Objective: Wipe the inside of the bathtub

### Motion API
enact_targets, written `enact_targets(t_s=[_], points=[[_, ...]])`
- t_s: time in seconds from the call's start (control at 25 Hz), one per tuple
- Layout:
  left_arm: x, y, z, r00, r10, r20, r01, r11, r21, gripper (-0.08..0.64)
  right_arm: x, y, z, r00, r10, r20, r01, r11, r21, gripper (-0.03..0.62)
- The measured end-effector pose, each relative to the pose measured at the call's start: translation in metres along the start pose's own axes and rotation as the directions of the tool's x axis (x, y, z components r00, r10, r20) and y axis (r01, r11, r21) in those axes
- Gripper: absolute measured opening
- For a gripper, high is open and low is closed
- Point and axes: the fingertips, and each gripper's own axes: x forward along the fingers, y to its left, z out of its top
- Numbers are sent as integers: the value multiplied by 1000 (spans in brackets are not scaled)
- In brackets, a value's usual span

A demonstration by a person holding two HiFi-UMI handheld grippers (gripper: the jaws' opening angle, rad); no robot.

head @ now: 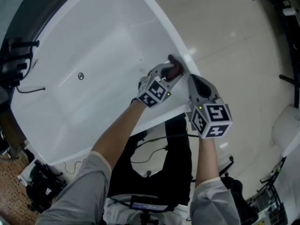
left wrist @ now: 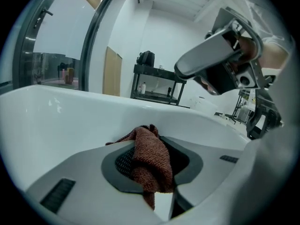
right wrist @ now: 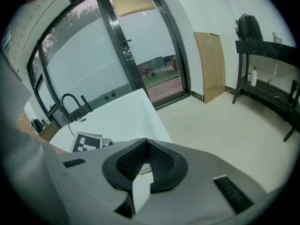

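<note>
The white bathtub (head: pixel 93 46) fills the upper left of the head view, its drain (head: pixel 80 76) on the floor of the basin. My left gripper (head: pixel 172 73) is at the tub's near right rim, shut on a reddish-brown cloth (head: pixel 178 67). In the left gripper view the cloth (left wrist: pixel 150 158) hangs bunched between the jaws of the left gripper (left wrist: pixel 150 142), with the tub wall (left wrist: pixel 70 121) behind. My right gripper (head: pixel 193 80) is just right of the left one, over the rim, shut and holding nothing. The right gripper (right wrist: pixel 146 161) looks past the tub's edge (right wrist: pixel 122 116).
Black taps and a hose (head: pixel 18 60) sit at the tub's far left end. Cables (head: pixel 150 149) lie on the floor below the near rim. A black rack (head: pixel 286 27) stands at the upper right; it shows as a shelf (right wrist: pixel 267 78) beside a cardboard sheet (right wrist: pixel 213 64).
</note>
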Motion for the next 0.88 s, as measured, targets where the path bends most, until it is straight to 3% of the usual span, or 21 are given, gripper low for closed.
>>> enact_targets(t_s=[0.24, 0.56, 0.88], points=[[3, 8, 4, 999, -21, 37, 20, 999, 39, 110, 3, -1, -5, 1000, 2, -10, -2, 1000, -6, 8], [-6, 59, 14, 998, 33, 48, -35, 999, 32, 110, 12, 13, -18, 999, 5, -47, -5, 1000, -15, 8], [-5, 50, 14, 998, 34, 58, -32, 999, -27, 104, 7, 9, -22, 999, -9, -46, 9, 1000, 0, 8]])
